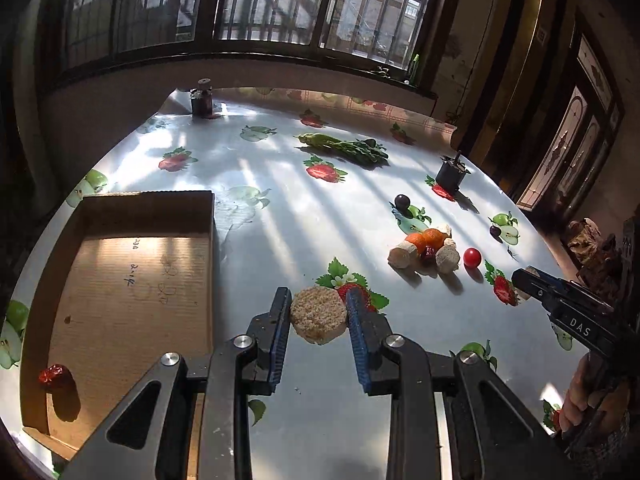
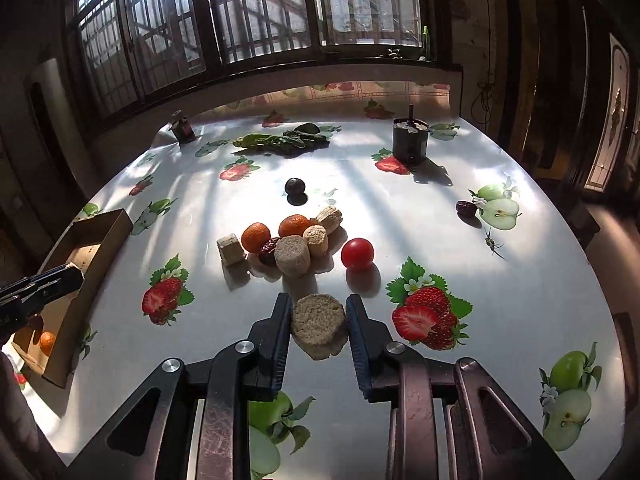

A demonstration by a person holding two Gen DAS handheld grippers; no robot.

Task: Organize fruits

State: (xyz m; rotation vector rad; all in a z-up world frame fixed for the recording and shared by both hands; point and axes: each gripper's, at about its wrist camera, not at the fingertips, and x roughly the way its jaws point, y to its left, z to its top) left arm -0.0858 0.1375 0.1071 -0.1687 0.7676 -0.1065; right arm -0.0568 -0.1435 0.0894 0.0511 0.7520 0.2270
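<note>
Fruits remain piled mid-table; both tools carry stubby beige cylinders.
My left gripper (image 1: pixel 318 314) and right gripper (image 2: pixel 318 322) each clamp one piece (image 1: pixel 318 320) (image 2: pixel 319 326), lifted clear for transfer toward the cardboard box (image 1: pixel 120 272).

Cardboard box (image 2: pixel 102 236) lies left of fruit pile (image 2: pixel 280 240).

Both tilted down over the table — left gripper (image 1: pixel 318 316) clamped on a beige puck, right gripper (image 2: pixel 318 322) likewise.
</note>
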